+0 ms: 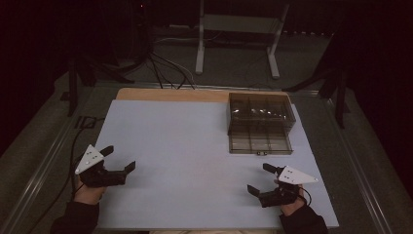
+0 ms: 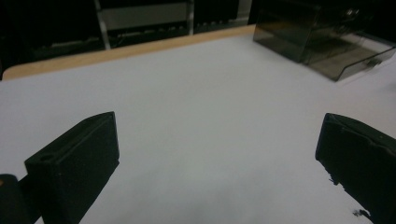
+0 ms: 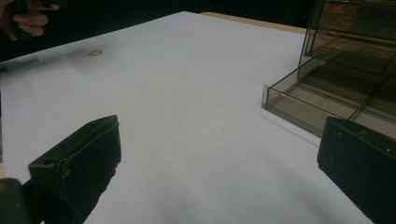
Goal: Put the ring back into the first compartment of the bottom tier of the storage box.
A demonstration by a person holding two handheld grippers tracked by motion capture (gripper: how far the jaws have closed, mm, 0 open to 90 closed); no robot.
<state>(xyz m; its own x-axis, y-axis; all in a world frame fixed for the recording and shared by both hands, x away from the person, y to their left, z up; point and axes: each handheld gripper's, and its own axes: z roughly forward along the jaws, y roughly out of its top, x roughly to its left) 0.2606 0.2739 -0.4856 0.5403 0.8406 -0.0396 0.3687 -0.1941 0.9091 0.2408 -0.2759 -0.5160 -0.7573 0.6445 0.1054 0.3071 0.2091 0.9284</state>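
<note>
A smoky clear plastic organiser box [image 1: 261, 123] stands at the back right of the white table sheet [image 1: 185, 156], with its bottom drawer pulled out toward me and divided into compartments. My left gripper [image 1: 118, 159] hovers over the sheet's front left, open, nothing between its jaws. My right gripper [image 1: 260, 178] is at the front right, just in front of the drawer, also open and empty. In the left gripper view the box [image 2: 322, 39] is far off at the upper right. In the right gripper view the pulled-out drawer [image 3: 327, 105] lies close on the right.
The wooden table edge [image 1: 170, 93] shows behind the sheet. Behind the table are a white stand frame [image 1: 238, 34], black cables [image 1: 165, 68] and dark tripod legs on the floor. A hand [image 3: 28, 16] appears at the top left of the right gripper view.
</note>
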